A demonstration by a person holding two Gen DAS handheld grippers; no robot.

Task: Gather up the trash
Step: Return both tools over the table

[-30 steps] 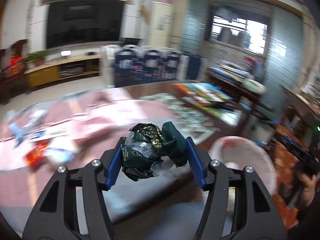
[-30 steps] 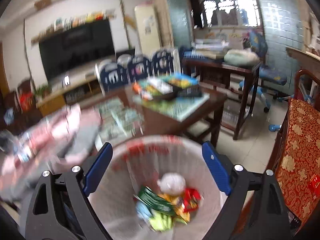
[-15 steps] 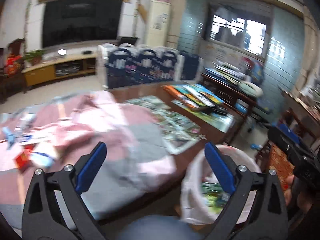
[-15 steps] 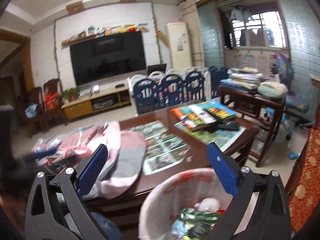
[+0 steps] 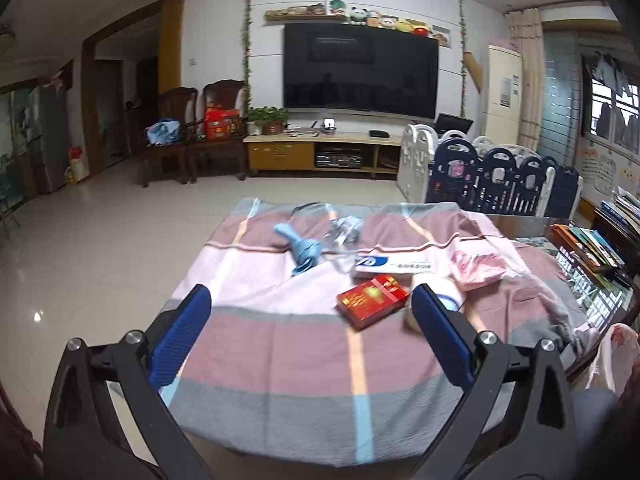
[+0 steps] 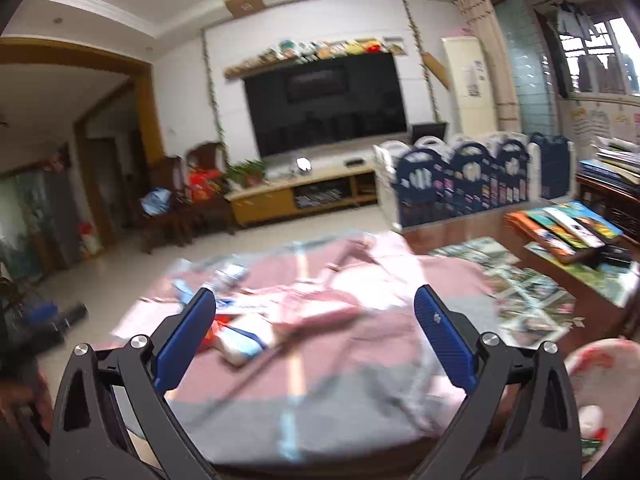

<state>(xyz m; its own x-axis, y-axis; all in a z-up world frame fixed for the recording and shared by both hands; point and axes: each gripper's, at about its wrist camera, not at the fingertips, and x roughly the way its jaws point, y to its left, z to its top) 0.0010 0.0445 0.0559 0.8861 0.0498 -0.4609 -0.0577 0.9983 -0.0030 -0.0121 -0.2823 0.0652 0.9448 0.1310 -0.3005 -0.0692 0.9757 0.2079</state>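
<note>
My left gripper (image 5: 310,334) is open and empty above the near edge of a striped pink and grey blanket (image 5: 280,356) on the table. On the blanket lie a red box (image 5: 372,300), a crumpled blue piece (image 5: 300,246), a clear plastic wrapper (image 5: 344,230), a white and blue packet (image 5: 394,266) and a pink packet (image 5: 478,266). My right gripper (image 6: 314,338) is open and empty over the same blanket (image 6: 360,360); the litter there is blurred. The white trash bag (image 6: 600,364) shows at lower right, and its edge in the left wrist view (image 5: 618,344).
Books (image 5: 588,244) and photo sheets (image 6: 520,292) lie on the right part of the wooden table. A blue and white playpen fence (image 5: 492,178) stands behind. A TV (image 5: 360,70), a cabinet and chairs (image 5: 192,136) stand across the tiled floor.
My left gripper held a dark green crumpled wrapper a second ago; it opened over the trash bag and is empty. Both grippers have swung left from the bag to the blanket.
</note>
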